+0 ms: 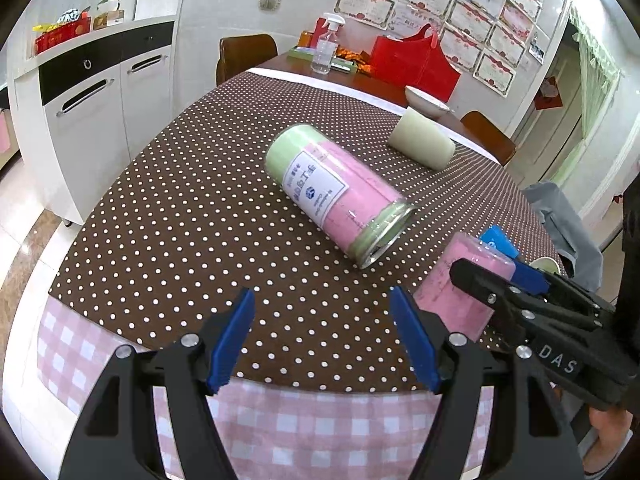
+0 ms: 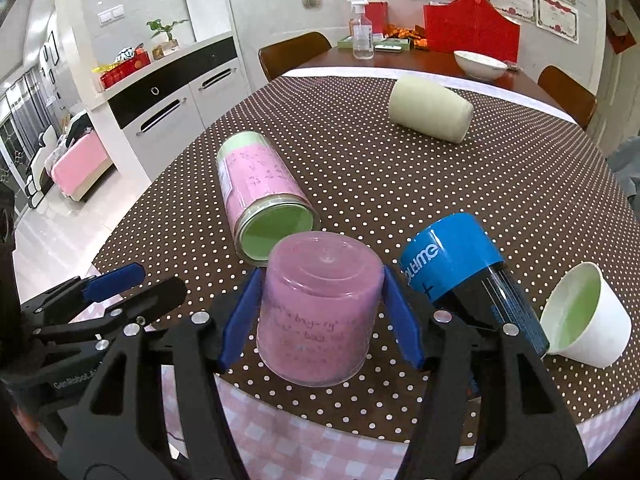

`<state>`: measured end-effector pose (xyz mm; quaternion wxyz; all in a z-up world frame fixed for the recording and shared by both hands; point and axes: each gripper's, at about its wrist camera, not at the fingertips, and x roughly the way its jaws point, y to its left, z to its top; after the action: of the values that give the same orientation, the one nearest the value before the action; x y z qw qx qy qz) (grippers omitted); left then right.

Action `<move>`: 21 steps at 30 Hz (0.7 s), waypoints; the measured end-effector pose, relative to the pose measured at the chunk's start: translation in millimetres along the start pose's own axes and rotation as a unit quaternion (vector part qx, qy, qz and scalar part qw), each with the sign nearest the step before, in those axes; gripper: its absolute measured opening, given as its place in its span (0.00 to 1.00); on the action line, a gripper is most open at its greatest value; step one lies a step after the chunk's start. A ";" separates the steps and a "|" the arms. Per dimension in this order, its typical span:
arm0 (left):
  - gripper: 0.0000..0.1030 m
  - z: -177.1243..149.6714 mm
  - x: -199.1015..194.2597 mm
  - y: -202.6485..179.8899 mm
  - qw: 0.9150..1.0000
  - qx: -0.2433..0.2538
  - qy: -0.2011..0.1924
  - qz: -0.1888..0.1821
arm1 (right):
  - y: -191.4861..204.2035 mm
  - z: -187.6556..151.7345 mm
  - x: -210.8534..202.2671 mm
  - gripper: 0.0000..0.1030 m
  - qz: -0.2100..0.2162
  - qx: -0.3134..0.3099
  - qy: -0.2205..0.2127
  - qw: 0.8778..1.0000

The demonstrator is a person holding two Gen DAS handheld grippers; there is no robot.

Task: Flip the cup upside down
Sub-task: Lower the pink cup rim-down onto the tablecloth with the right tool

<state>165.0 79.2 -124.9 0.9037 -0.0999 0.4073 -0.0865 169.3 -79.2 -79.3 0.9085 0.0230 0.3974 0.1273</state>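
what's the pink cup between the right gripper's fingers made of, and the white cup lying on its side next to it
Upside-down translucent pink cup: probably frosted plastic, possibly glass; light passes through its wall and a moulded ring and centre nub show on its base. White tapered cup with green inside: looks like matte paper or thin plastic, with a thin rim and no gloss.

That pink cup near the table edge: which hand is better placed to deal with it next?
The right. Its fingers sit on either side of the pink cup, which stands upside down. The left gripper hangs open over bare tablecloth beside it.

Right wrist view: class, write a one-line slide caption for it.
Right gripper straddles an upside-down pink cup near the table edge, with a blue-capped bottle and tipped white cup alongside.
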 end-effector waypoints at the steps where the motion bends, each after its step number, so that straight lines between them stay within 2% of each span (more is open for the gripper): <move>1: 0.67 -0.6 -0.1 0.1 1.000 0.001 0.000 0.001 | 1.2 -1.1 -1.2 0.58 -0.002 -0.006 -0.004 1.000; 21: 0.67 -10.0 -8.9 -7.9 1.000 0.008 0.002 0.012 | 2.2 -16.7 -2.4 0.58 0.018 -0.020 -0.008 1.000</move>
<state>151.0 72.6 -123.0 0.9044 -0.0879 0.4101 -0.0787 155.1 -78.6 -88.7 0.9094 0.0129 0.3873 0.1512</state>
